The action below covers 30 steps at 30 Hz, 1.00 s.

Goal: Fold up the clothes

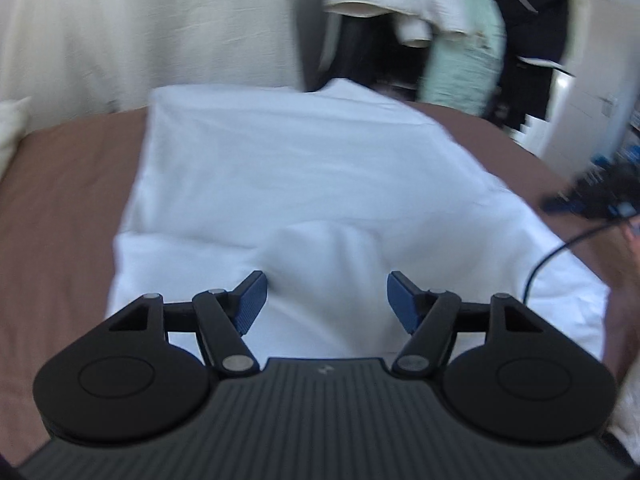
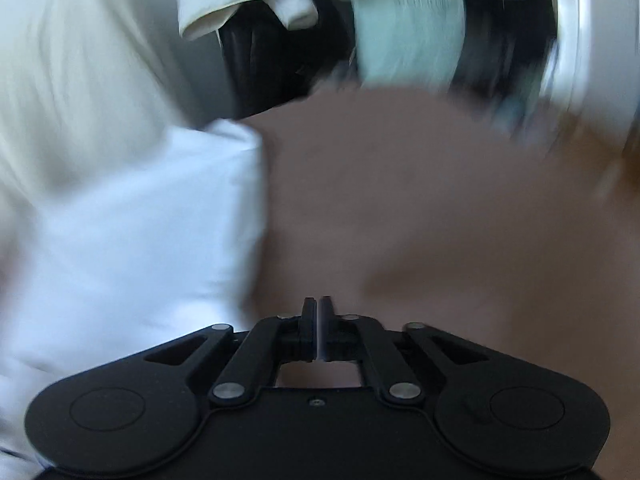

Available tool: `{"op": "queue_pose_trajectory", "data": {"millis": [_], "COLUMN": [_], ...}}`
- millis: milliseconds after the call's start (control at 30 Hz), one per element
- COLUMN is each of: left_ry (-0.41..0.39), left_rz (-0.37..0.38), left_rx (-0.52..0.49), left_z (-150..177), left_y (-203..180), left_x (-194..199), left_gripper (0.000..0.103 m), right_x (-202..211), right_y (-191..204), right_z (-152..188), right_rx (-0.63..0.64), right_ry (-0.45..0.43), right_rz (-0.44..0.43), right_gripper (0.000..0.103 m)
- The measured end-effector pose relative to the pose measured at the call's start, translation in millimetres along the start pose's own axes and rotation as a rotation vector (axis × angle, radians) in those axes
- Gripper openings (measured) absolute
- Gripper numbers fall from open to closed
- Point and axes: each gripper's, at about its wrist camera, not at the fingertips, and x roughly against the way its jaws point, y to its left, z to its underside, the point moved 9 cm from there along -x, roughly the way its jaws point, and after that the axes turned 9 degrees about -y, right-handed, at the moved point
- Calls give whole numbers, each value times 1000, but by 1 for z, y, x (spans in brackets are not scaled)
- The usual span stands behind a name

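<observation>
A white garment (image 1: 300, 168) lies partly folded on a brown cover (image 1: 60, 220), with a raised fold near its front edge. My left gripper (image 1: 326, 284) hovers open just over that fold, its blue pads (image 1: 252, 300) spread apart and nothing pressed between them. In the right wrist view the white garment (image 2: 132, 240) fills the left side. My right gripper (image 2: 319, 304) is shut and empty over the bare brown cover (image 2: 440, 220), to the right of the garment's edge. Both views are blurred.
Behind the surface hang a cream garment (image 1: 400, 0) and a mint-green one (image 1: 464, 60) over something dark. A pale curtain (image 1: 140, 20) covers the back left. At the right edge are a blurred dark device with a cable (image 1: 600, 196) and a white cabinet (image 1: 580, 120).
</observation>
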Motion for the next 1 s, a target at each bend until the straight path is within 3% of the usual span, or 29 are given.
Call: {"op": "queue_pose_trajectory", "data": {"millis": [33, 133, 300, 333, 400, 433, 467, 500, 533, 600, 700, 767, 933, 967, 1000], "left_ry": [1, 41, 87, 86, 92, 86, 82, 78, 74, 66, 18, 14, 46, 43, 5], "left_rz": [17, 40, -6, -16, -57, -74, -73, -71, -70, -66, 35, 57, -10, -47, -148], "left_rx": [-35, -132, -138, -118, -77, -69, -62, -56, -50, -37, 89, 187, 354, 381, 414], "left_z": [2, 10, 17, 17, 16, 15, 12, 8, 5, -1, -15, -19, -3, 1, 3], "left_y": [-7, -22, -22, -21, -16, -15, -15, -15, -15, -14, -25, -20, 26, 38, 59], "left_x": [-1, -11, -28, -30, -31, -30, -28, -25, -22, -17, 6, 9, -10, -10, -3], "left_gripper": [67, 67, 65, 65, 65, 63, 52, 23, 9, 10, 10, 10, 12, 13, 13], "right_x": [0, -2, -14, -22, -41, -44, -43, -42, -39, -27, -4, -9, -34, -35, -35], "right_y": [1, 16, 49, 53, 60, 63, 66, 69, 70, 69, 64, 49, 27, 28, 29], "right_z": [-1, -5, 1, 9, 26, 32, 37, 41, 38, 25, 5, 9, 24, 26, 28], "right_rx": [-43, 33, 176, 249, 431, 512, 588, 664, 656, 579, 545, 537, 494, 510, 531], "right_ry": [6, -22, -9, 24, 103, 102, 85, 68, 55, 13, -104, -65, 44, 43, 40], "right_rz": [-49, -82, -144, -117, -29, -4, 15, 34, 36, 22, 80, 116, 149, 158, 168], "right_gripper": [14, 55, 58, 63, 64, 64, 60, 46, 7, 8, 8, 7, 8, 8, 9]}}
